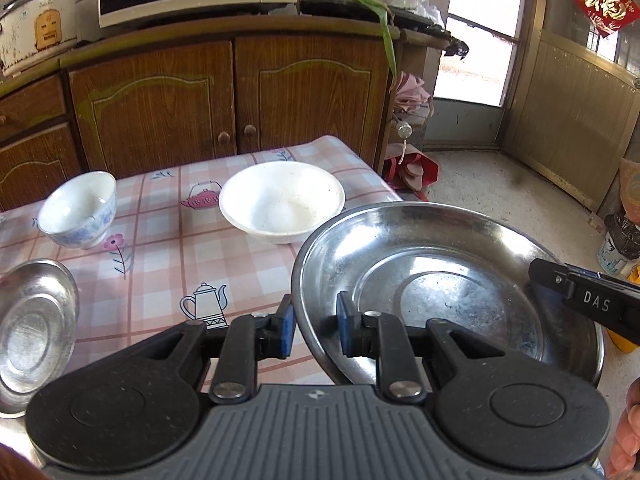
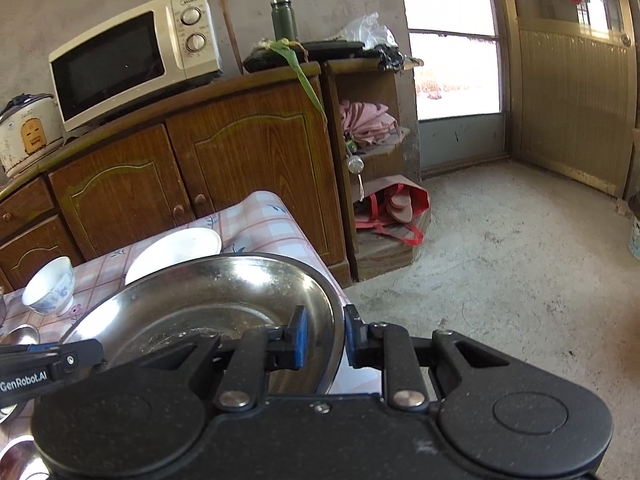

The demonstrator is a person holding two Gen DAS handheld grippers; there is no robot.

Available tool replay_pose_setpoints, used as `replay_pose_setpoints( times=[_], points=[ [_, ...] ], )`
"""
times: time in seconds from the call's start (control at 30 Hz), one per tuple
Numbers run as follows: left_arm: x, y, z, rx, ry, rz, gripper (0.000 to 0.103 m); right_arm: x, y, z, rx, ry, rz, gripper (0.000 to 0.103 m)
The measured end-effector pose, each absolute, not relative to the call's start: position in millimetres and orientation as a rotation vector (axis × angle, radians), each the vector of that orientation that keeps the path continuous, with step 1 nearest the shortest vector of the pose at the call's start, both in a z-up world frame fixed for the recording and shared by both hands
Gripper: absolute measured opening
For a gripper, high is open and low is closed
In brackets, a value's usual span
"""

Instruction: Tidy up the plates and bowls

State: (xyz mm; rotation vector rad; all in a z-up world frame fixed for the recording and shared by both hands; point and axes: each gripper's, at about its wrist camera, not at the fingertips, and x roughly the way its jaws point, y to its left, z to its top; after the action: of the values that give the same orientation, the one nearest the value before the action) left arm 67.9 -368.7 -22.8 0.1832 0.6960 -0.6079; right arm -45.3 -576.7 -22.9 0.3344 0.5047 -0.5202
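Both grippers, left gripper point(image 1: 316, 326) and right gripper point(image 2: 325, 336), pinched one large steel plate's point(image 1: 432, 280) rim; beyond it stood two bowls, white bowl point(image 1: 282, 200) and blue-patterned bowl point(image 1: 78, 210); one small steel plate point(image 1: 34, 328) lay left.

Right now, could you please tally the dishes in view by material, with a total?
Steel: 2 - large steel plate held at its rim by the left gripper and the right gripper, small steel plate on the table.
White plain: 1 - white bowl.
White with blue pattern: 1 - blue-patterned bowl.
Total: 4
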Motion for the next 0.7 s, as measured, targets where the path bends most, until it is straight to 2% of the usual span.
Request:
replay_pose_setpoints(
  times=[0.7],
  points=[
    [29.6,-319.9,17.4,0.146,0.618,-0.601,0.021,-82.1,-518.5,19.1,0.272,0.443,-0.522,0.025]
  ],
)
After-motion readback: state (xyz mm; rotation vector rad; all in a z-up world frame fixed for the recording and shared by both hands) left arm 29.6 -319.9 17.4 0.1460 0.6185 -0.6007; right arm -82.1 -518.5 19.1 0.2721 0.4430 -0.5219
